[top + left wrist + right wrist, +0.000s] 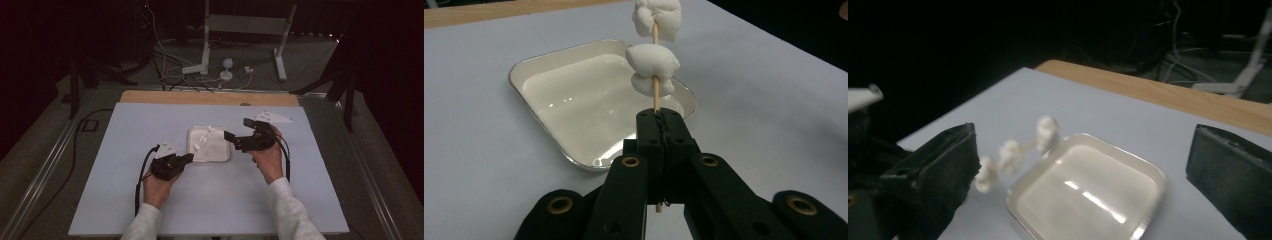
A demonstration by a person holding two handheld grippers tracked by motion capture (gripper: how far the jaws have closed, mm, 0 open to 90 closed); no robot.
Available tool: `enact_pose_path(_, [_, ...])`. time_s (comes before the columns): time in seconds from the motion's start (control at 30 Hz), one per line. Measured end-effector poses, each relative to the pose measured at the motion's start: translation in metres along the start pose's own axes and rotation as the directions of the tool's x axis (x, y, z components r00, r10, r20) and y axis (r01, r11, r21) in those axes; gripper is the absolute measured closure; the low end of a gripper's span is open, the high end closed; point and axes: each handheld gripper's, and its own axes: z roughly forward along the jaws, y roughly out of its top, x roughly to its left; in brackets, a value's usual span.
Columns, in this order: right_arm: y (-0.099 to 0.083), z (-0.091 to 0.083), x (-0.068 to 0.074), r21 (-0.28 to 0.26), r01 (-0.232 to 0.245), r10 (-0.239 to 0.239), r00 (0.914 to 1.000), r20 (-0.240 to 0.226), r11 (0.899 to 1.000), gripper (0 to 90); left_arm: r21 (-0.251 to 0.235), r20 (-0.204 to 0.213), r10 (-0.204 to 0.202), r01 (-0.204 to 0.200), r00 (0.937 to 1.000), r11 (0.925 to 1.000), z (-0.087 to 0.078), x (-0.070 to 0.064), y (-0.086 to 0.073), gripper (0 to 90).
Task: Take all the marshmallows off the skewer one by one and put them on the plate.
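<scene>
A: Left gripper [659, 122] clamped on skewer [655, 90], jaws fully together around the stick. Three marshmallows [653, 70] threaded on it, skewer angled up over the near-left corner of the tray [544, 130]. Seen from above, roughly 9 o'clock of the tray [220, 156], left gripper [186, 159] just beside its rim.

B: Right gripper [1083, 170]?

A: Spread wide, holding nothing. Hovering at about 3 o'clock of the tray in the high view [235, 131], jaws aimed toward 9 o'clock, straight at the marshmallows [1010, 155].

B: Risks?

A: Thin round stick in flat pads, so likely to pivot or slip if pulled along its axis. Probably the next job: stripping a marshmallow off into the tray. Pinch too hard and it squashes or tears; pull off-axis and the skewer could bend or snap. Soft and sticky too, may cling to a pad instead of dropping. Release too early and it lands on the sheet, not in the tray. Tray looks light, a nudge from either gripper could slide it.

B: Surface, room?

A: Pale blue-grey sheet [150, 210] over a wooden table [200, 97], wood strip bare at 12 o'clock. Tray glossy cream, otherwise empty. Room dark; grey carpet, white stand legs [205, 50] and loose cables [165, 65] on the floor beyond the table.
</scene>
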Motion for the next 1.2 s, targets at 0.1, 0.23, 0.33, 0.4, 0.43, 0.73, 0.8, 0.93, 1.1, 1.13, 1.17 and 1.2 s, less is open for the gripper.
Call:
enact_pose_path(0.1, [0.003,0.015,0.003,0.042,-0.023,0.025,0.9992,-0.032,0.999,10.4,-0.003,0.005,0.002,-0.002,1.0000,1.0000,0.000,0.000,0.000,90.0])
enact_pose_path(0.23, [0.002,0.028,0.005,0.094,-0.051,0.057,0.9965,-0.062,0.994,23.1,-0.004,0.008,0.001,-0.001,1.0000,1.0000,0.000,0.000,0.000,90.0])
enact_pose_path(0.33, [0.002,0.039,0.004,0.150,-0.114,0.120,0.9921,-0.035,0.982,31.3,-0.015,0.017,0.004,-0.003,0.9998,0.9999,-0.001,-0.001,0.000,90.0])
enact_pose_path(0.4, [0.001,0.046,0.001,0.156,-0.181,0.192,0.9799,-0.056,0.971,36.9,-0.023,0.023,0.002,-0.001,0.9997,0.9997,-0.001,-0.001,0.000,90.0])
enact_pose_path(0.43, [0.001,0.046,0.001,0.156,-0.181,0.192,0.9799,-0.056,0.971,36.9,-0.027,0.026,0.003,-0.003,0.9997,0.9996,-0.001,-0.002,0.000,90.0])
enact_pose_path(0.73, [-0.006,0.061,-0.007,0.241,-0.348,0.391,0.9062,-0.161,0.906,61.8,-0.052,0.031,0.028,-0.026,0.9991,0.9983,0.001,-0.004,-0.002,90.0])
enact_pose_path(0.8, [-0.005,0.061,-0.006,0.241,-0.352,0.396,0.9030,-0.166,0.904,70.9,-0.047,0.029,0.038,-0.037,0.9988,0.9982,0.001,-0.004,-0.003,90.0])
enact_pose_path(0.93, [-0.002,0.058,-0.005,0.241,-0.338,0.384,0.9070,-0.174,0.910,76.2,-0.054,0.033,0.040,-0.038,0.9986,0.9978,0.000,-0.001,-0.004,90.0])
enact_pose_path(1.1, [0.004,0.055,-0.002,0.215,-0.332,0.370,0.9139,-0.168,0.918,77.8,-0.068,0.035,0.065,-0.062,0.9973,0.9957,0.000,-0.002,-0.004,90.0])
enact_pose_path(1.13, [0.005,0.055,-0.002,0.210,-0.328,0.365,0.9162,-0.166,0.921,77.9,-0.071,0.035,0.064,-0.061,0.9973,0.9956,-0.001,-0.002,-0.004,90.0])
enact_pose_path(1.17, [0.005,0.054,-0.002,0.204,-0.328,0.363,0.9168,-0.167,0.922,78.0,-0.070,0.036,0.068,-0.065,0.9970,0.9954,-0.002,-0.001,-0.004,90.0])
enact_pose_path(1.2, [0.006,0.054,-0.002,0.202,-0.326,0.360,0.9180,-0.165,0.923,78.1,-0.071,0.032,0.075,-0.072,0.9967,0.9948,-0.003,-0.001,-0.004,90.0])
